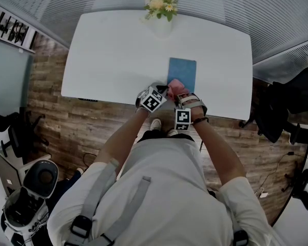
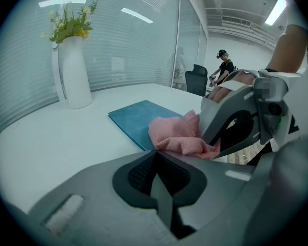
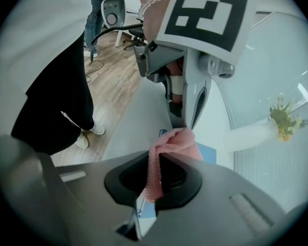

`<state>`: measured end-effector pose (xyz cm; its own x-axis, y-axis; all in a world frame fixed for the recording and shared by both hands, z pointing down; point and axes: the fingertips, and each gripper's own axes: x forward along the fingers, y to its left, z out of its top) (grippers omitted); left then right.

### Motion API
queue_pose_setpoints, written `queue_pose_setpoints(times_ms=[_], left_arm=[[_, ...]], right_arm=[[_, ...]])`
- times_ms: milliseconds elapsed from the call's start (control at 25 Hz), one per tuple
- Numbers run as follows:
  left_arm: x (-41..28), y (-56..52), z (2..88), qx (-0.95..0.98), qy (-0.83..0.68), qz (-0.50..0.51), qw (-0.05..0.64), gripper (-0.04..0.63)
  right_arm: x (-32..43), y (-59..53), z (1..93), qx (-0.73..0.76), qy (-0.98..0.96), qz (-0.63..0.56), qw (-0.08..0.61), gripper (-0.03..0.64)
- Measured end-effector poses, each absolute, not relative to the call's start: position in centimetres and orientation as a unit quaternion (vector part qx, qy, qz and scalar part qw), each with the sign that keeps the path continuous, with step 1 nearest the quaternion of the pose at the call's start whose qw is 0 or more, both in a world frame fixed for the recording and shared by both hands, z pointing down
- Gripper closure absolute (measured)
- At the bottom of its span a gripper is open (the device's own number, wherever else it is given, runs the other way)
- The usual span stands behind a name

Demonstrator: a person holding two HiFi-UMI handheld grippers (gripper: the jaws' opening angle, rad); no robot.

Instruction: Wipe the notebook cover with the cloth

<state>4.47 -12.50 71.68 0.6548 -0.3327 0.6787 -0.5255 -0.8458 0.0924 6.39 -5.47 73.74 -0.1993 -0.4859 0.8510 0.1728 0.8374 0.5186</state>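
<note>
**Cloth held at the notebook's near edge; I judge wiping not yet begun.**

Left gripper (image 1: 159, 91) sits just beside the near left corner of the notebook (image 1: 183, 68). Its jaws are pressed together on nothing, with the tips at or against the cloth (image 1: 175, 87). The pink cloth is bunched over the notebook's near edge. Right gripper (image 3: 155, 160), on the near side of the notebook, has its jaws nearly together, pinching a fold of cloth that hangs between them. To do the step well, I would lay the cloth flat on the cover and press lightly. I would then sweep from the near edge to the far edge in overlapping passes, with the left gripper steadying the near corner against sliding.
</note>
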Motion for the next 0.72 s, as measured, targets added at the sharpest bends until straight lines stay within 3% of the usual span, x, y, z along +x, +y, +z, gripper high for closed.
queue_pose_setpoints(times_ms=[360, 720], left_arm=[[4.4, -12.5, 71.5, 0.898, -0.238, 0.34, 0.144, 0.592], [4.4, -12.6, 71.6, 0.898, -0.239, 0.341, 0.142, 0.592]], right_arm=[[6.6, -4.4, 71.0, 0.13, -0.749, -0.24, 0.604, 0.601], [9.7, -14.7, 63.0, 0.265, -0.703, -0.317, 0.578, 0.6]])
